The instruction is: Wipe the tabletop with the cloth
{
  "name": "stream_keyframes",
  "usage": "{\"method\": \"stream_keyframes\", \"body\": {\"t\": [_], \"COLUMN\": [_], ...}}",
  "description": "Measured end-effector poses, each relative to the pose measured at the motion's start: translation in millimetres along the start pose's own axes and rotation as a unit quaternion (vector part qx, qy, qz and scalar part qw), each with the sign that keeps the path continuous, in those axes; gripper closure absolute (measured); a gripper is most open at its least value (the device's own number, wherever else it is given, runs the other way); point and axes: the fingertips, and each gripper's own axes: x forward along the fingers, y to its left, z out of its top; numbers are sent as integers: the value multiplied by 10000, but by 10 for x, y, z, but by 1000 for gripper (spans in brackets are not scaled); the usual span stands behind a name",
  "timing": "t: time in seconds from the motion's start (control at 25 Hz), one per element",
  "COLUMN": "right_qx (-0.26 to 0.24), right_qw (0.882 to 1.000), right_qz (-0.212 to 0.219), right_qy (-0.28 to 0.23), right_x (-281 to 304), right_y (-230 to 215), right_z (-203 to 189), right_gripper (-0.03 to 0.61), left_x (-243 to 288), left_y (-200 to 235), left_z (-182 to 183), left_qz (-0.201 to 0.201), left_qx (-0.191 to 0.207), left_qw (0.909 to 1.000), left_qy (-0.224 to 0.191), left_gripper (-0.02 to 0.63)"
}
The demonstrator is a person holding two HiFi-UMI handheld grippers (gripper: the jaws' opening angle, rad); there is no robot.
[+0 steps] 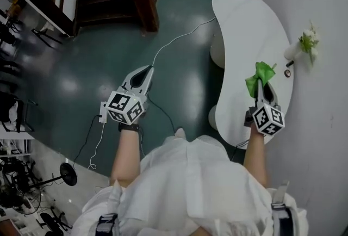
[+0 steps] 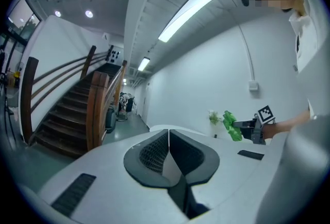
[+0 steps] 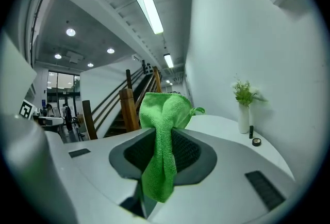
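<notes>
Green cloth pinched in right tongs; left tongs together, empty.

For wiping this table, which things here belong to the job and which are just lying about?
Job: green cloth, clamped in the right gripper; white tabletop.

Lying about: vase of flowers, small black round thing beside it, white cable on the floor.
</notes>
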Motion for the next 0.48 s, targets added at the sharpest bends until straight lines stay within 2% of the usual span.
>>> {"method": "stream_keyframes", "body": {"t": [0.2,0.48], "right_qx": [21,43], "right_qw": [10000,9995], "right_qz": [89,236], "right_qy": [-5,219], "right_x": [371,1104], "right_y": [414,722], "right_z": [-9,-91], "right_gripper": [495,495], "left_x": [29,328], "left_y": [289,845], "left_z": [64,61], "left_qz": [-182,-152], "left_qx": [-11,-124], "left_qw": [9998,9998], "left_qy": [-68,-39], "left_gripper": [597,597]}}
